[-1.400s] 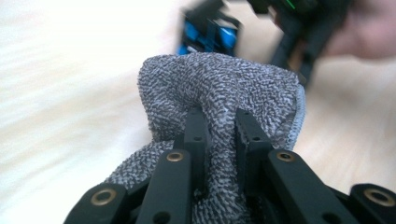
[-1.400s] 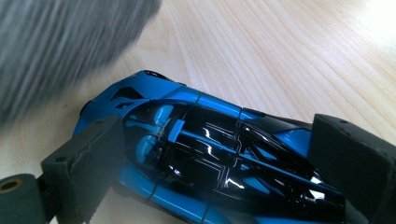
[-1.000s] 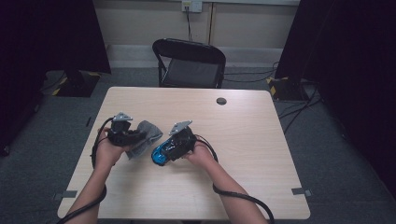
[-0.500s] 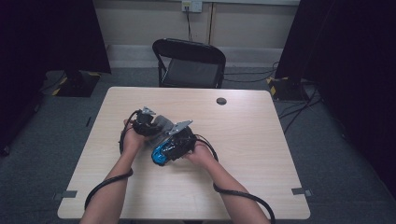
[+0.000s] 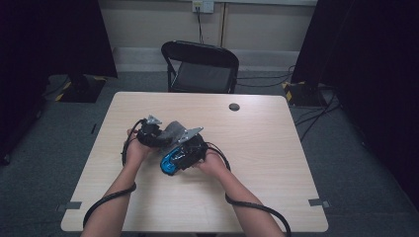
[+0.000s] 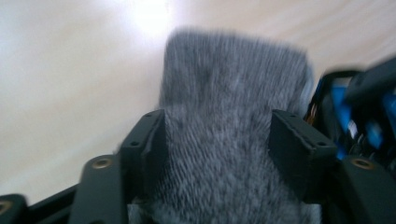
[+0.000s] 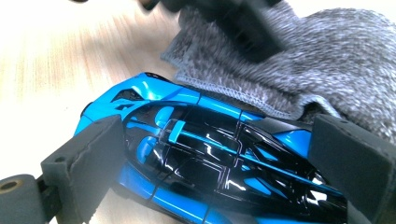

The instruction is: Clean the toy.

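A blue and black toy car point(image 7: 205, 154) sits between the pads of my right gripper point(image 7: 219, 156), which is shut on its sides. In the high view the car point(image 5: 168, 165) is just above the table's middle, nose toward the person. A grey cloth point(image 6: 233, 79) lies between the jaws of my left gripper point(image 6: 217, 135). These jaws have just been opening and now stand wide with the cloth loose between them. The cloth point(image 7: 317, 60) drapes against the car's far side. From above, the left gripper point(image 5: 160, 138) is close beside the right gripper point(image 5: 175, 159).
The light wooden table point(image 5: 276, 148) has a small black round disc point(image 5: 234, 106) near its far edge. A black folding chair point(image 5: 202, 64) stands behind the table. Cables trail from both grippers along the forearms.
My left hand has carried the cloth to the right and down, up against the car. Its jaws have spread apart. The right gripper has held still with the car.
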`<state>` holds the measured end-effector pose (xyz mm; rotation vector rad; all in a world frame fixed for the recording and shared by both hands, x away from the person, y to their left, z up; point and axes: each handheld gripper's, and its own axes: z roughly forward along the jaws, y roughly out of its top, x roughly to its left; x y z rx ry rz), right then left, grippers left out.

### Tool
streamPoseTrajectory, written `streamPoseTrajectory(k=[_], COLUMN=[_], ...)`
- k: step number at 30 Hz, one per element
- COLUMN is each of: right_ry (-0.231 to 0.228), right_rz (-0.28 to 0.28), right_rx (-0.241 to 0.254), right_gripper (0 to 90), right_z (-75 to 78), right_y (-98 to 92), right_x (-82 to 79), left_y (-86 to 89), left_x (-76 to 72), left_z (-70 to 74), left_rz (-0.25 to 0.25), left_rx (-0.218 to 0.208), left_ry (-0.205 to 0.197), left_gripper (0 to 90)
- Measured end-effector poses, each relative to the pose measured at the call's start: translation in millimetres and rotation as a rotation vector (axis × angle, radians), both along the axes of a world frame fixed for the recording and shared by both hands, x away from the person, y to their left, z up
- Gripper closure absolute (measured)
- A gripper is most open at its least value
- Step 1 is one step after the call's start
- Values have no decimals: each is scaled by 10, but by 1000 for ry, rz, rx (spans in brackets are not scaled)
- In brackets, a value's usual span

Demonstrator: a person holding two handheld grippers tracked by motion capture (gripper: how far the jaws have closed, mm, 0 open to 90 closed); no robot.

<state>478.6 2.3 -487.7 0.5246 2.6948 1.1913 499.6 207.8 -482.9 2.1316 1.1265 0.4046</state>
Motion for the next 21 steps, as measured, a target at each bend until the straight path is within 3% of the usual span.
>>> streamPoseTrajectory(k=[3,4,5,6,7,10,11,13,14,17,21], right_ry=[-3,-2,-2,-3,-4,-3,-2,0,-2,-1,-2], right_rz=[-1,-1,-3,-2,-2,0,0,-1,0,-1,3], right_rx=[-1,0,2,3,2,-1,-1,2,0,3,4], right_gripper=[41,41,41,41,41,41,40,40,40,41,40], right_z=[1,0,-2,-3,-3,1,1,-2,-1,-3,-5], right_y=[2,2,1,1,1,5,5,3,0,0,-2], right_x=[-3,-6,-7,-5,-5,-2,-2,-2,-2,-2,3], left_y=[-4,-19,-30,-58,-88,-189,-232,-324,-344,-328,-300], left_x=[-6,-7,-1,13,29,53,58,71,70,69,49], left_z=[-102,-107,-90,-68,-37,50,53,-1,-30,-25,-4], left_rz=[-7,-3,-6,9,15,21,10,-31,-44,-44,-75], left_rx=[-21,-32,-36,-31,-15,-44,-37,24,33,-4,3], left_ry=[-14,-11,1,18,24,-21,-27,-1,2,32,47], left_gripper=[396,447,564,671,716,742,743,742,747,754,759])
